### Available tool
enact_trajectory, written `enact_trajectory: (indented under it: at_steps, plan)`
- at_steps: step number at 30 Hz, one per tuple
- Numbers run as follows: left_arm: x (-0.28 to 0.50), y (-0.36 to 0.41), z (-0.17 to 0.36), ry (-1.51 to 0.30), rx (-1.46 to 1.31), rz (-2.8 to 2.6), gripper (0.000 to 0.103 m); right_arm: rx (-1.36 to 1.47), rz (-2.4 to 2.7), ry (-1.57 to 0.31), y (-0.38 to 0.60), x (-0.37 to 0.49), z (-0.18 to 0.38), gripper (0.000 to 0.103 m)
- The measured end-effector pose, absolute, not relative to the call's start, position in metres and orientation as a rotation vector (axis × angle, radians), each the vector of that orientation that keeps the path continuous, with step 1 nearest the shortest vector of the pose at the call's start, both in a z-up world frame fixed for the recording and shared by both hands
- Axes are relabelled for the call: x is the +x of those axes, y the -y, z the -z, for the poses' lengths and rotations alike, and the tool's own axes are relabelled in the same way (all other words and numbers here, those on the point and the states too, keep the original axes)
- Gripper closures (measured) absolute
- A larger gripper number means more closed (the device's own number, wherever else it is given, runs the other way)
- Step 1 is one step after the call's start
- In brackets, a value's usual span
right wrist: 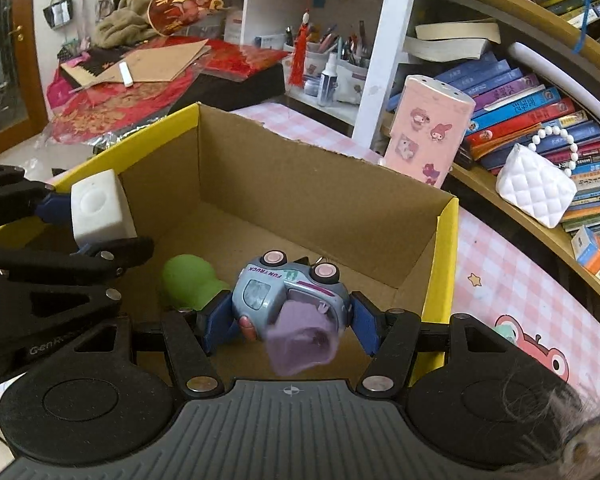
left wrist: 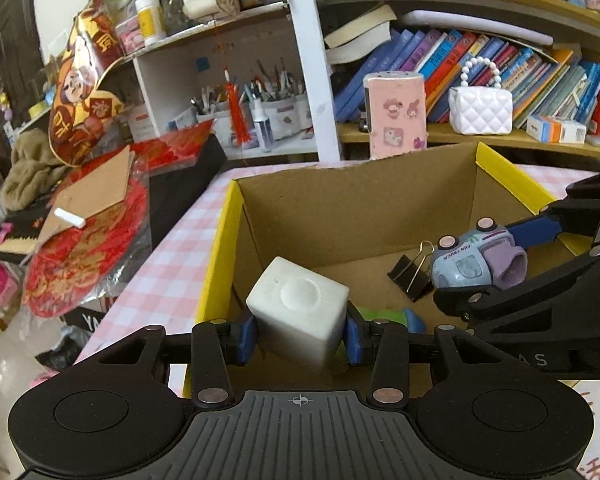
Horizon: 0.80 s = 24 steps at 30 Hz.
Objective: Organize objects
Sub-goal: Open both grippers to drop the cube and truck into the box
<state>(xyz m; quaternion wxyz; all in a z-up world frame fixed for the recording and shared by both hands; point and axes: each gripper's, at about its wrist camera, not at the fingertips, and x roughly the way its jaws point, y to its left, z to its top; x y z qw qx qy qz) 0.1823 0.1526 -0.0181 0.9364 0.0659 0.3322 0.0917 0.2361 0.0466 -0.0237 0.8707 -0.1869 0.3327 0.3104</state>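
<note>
Toy truck (right wrist: 290, 294), smooth blue plastic, sits pinched in the right gripper (right wrist: 288, 326) over the brown cardboard box (left wrist: 356, 208); the left gripper (left wrist: 300, 336) squeezes a chunky white block (left wrist: 298, 312) there too

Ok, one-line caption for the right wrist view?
Right claw holds a toy truck over the cardboard box; left claw grips a white block.

A white block (left wrist: 298, 312), tilted, sits at lower centre over the cardboard box (left wrist: 356, 208); a blue toy truck (left wrist: 474, 260) hangs at right, a binder clip (left wrist: 410, 276) beside it.
</note>
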Motion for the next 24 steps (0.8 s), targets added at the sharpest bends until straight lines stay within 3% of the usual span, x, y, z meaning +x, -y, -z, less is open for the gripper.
enact_trajectory:
  at_steps: [12,15,19,24]
  plan:
    - [0.183,-0.155,0.017,-0.677,0.134,-0.176,0.061,-0.383,-0.637,-0.695,-0.048,0.237,0.022,0.043]
    - [0.178,-0.157,0.011,-0.655,0.124,-0.179,0.054,-0.356,-0.609,-0.679,-0.044,0.233,0.019,0.038]
    - [0.163,-0.163,-0.005,-0.563,0.073,-0.163,0.029,-0.291,-0.57,-0.652,-0.034,0.229,0.008,0.037]
    - [0.143,-0.161,-0.023,-0.478,0.073,-0.171,0.027,-0.225,-0.522,-0.589,-0.024,0.212,-0.009,0.034]
